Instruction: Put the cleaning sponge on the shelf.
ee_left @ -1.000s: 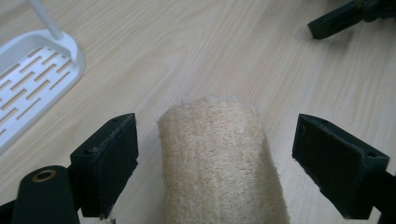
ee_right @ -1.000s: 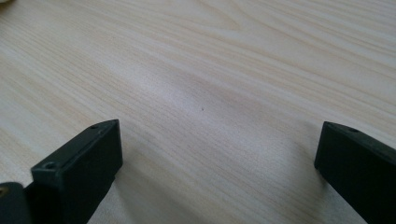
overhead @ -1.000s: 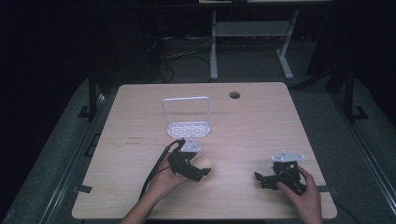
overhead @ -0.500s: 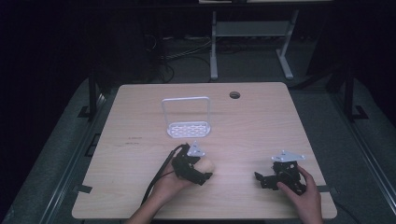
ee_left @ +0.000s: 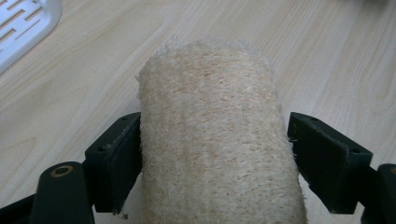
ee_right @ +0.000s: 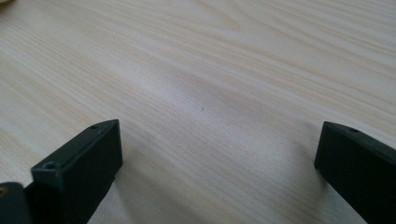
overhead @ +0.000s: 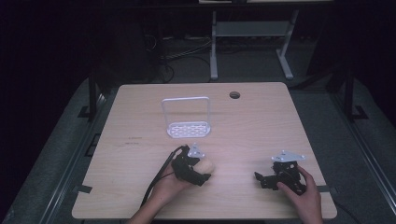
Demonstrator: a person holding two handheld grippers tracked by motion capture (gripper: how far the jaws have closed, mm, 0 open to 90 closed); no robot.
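- The left gripper [overhead: 198, 170] sits near the front edge of the wooden table [overhead: 261, 121], held in the person's left hand [overhead: 168, 186], with its cable [overhead: 156, 179] trailing back toward the table's front edge.
- A pale, fibrous loofah roll [ee_left: 215, 140] lies between its 2 black jaws, lengthwise along them, its far end sticking out past the jaw tips toward the bare wood.
- In the left gripper view the left jaw pad touches the loofah's side; the right pad stands just beside the other flank, and I cannot tell whether it presses in or only grazes the fibres.
- The jaws have just been closing in on the loofah, which fills nearly the whole gap between them.
- In the high view the loofah [overhead: 205, 165] shows as a small tan lump at the gripper's tip, on the side facing the table's middle.
- A white wire rack [overhead: 187, 122] with a slotted base stands beyond the left gripper, near but apart from it; its corner [ee_left: 23, 28] shows at the upper left of the left gripper view.
- The right gripper [overhead: 271, 179] rests low over the table at the front right, well apart from the loofah, held in the right hand [overhead: 301, 193].
- Its 2 jaws are spread wide with nothing but bare wood between them.
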